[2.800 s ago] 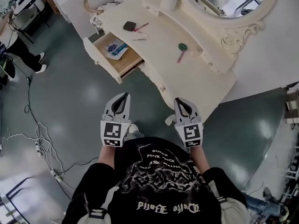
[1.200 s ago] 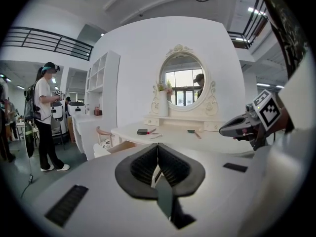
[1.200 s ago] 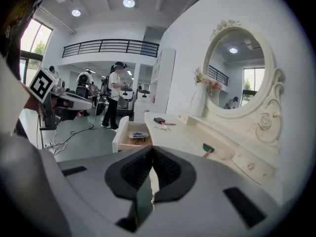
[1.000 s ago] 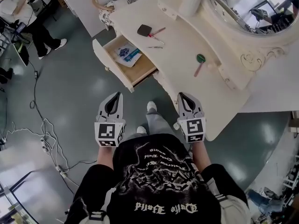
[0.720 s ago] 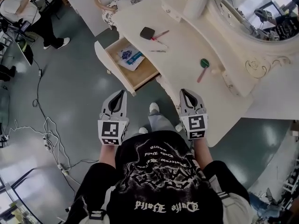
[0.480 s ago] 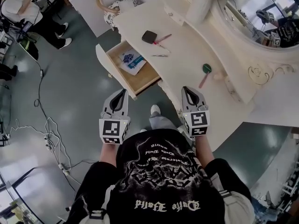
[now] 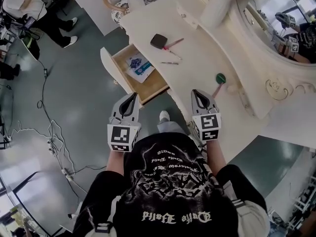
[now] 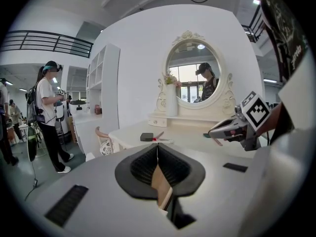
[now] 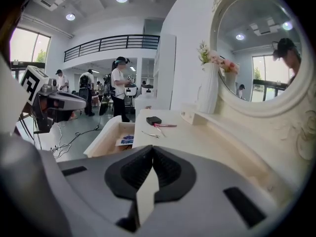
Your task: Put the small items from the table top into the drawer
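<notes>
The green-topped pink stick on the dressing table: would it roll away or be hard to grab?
The green-topped pink stick looks small and thin, so probably light. Its wider round head should keep it from rolling far. Lying flat on the smooth table top, it may slide when nudged.
</notes>
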A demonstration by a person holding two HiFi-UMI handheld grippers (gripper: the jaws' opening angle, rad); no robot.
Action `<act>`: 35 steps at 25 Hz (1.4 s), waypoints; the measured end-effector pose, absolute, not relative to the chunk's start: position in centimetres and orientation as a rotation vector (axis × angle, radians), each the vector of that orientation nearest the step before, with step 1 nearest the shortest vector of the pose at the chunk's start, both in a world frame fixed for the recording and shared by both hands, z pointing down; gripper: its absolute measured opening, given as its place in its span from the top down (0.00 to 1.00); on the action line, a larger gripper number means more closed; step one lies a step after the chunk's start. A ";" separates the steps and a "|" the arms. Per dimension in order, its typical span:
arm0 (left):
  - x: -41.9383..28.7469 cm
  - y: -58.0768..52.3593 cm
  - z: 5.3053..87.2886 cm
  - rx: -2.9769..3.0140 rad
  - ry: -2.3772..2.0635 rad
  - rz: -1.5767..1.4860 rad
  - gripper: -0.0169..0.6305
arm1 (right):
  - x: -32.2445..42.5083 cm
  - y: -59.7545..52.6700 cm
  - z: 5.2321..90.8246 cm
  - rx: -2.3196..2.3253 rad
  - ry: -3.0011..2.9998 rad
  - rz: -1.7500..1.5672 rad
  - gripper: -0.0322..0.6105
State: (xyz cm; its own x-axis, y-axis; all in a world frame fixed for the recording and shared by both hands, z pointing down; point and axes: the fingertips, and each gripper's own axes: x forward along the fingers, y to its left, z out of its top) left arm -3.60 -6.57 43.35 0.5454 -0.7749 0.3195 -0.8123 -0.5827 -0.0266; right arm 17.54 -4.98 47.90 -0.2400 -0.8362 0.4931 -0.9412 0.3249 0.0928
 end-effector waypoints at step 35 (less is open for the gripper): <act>-6.4 -14.7 43.4 2.581 -1.415 0.422 0.95 | 15.4 -15.0 48.4 1.469 -2.158 0.307 0.93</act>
